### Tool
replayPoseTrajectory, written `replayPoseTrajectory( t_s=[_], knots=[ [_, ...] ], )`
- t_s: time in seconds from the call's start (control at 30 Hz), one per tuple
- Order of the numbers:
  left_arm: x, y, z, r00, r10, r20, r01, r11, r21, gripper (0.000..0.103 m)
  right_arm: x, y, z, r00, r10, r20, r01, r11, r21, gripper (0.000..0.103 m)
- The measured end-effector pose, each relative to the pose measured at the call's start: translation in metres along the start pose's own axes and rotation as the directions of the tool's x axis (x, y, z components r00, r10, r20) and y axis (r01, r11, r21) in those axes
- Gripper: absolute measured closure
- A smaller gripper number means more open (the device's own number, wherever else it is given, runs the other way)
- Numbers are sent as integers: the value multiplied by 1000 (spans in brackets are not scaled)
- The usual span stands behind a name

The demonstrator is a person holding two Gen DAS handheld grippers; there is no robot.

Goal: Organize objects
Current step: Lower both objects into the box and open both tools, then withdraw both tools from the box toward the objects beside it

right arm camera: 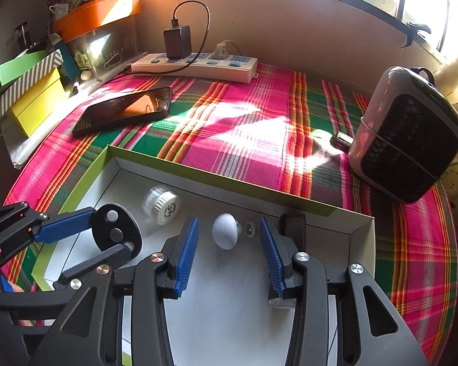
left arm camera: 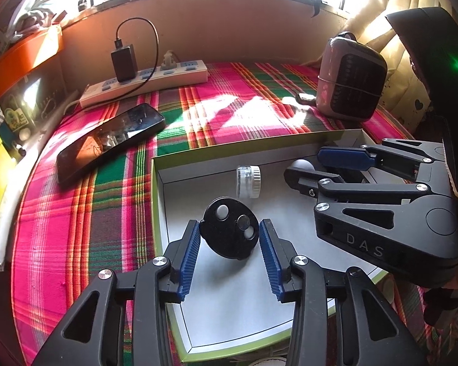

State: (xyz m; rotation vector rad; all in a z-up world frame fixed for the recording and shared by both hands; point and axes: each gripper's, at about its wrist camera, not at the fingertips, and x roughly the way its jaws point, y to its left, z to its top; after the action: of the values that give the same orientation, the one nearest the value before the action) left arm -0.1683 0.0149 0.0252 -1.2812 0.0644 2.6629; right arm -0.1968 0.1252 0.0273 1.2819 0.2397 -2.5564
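A shallow white box with a green rim [left arm camera: 158,201] [right arm camera: 85,177] lies on the plaid cloth. My left gripper [left arm camera: 229,238] [right arm camera: 113,231] holds a black disc with round studs [left arm camera: 229,231] [right arm camera: 114,228] between its blue pads, over the box's left part. A small white-capped jar [left arm camera: 249,181] [right arm camera: 161,202] lies on its side in the box. My right gripper [right arm camera: 229,238] [left arm camera: 302,167] is open, its pads on either side of a white knob [right arm camera: 226,235] [left arm camera: 302,164] on the box floor, not touching it.
A black phone [left arm camera: 110,140] [right arm camera: 122,109] lies on the cloth to the left. A white power strip with a charger [left arm camera: 143,82] [right arm camera: 195,65] runs along the back wall. A small heater [left arm camera: 351,79] [right arm camera: 406,134] stands at the right. Boxes stack at the far left [right arm camera: 30,100].
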Motion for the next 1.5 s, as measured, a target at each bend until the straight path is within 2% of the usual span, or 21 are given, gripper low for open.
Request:
replayPoseTrajectory(
  t_s=[0.43,0.53,0.6,0.97,1.5],
  knots=[
    [-29,3,-9,999,-7,39,8,1000,-11,64,-35,4,-14,998,8,55,-10,999,37,59],
    [-37,6,-13,998,-13,53,15,1000,-26,64,-45,5,-20,997,16,71,-19,999,47,56],
    [-42,7,-16,998,-23,57,25,999,-33,63,-51,6,-26,997,21,81,-26,998,52,53],
    [-61,12,-39,996,-39,79,44,997,-60,56,-72,12,-54,993,34,112,-41,997,58,51],
    [-70,12,-68,995,-81,59,86,993,-87,53,-93,15,-94,990,39,136,-49,996,70,50]
  ],
)
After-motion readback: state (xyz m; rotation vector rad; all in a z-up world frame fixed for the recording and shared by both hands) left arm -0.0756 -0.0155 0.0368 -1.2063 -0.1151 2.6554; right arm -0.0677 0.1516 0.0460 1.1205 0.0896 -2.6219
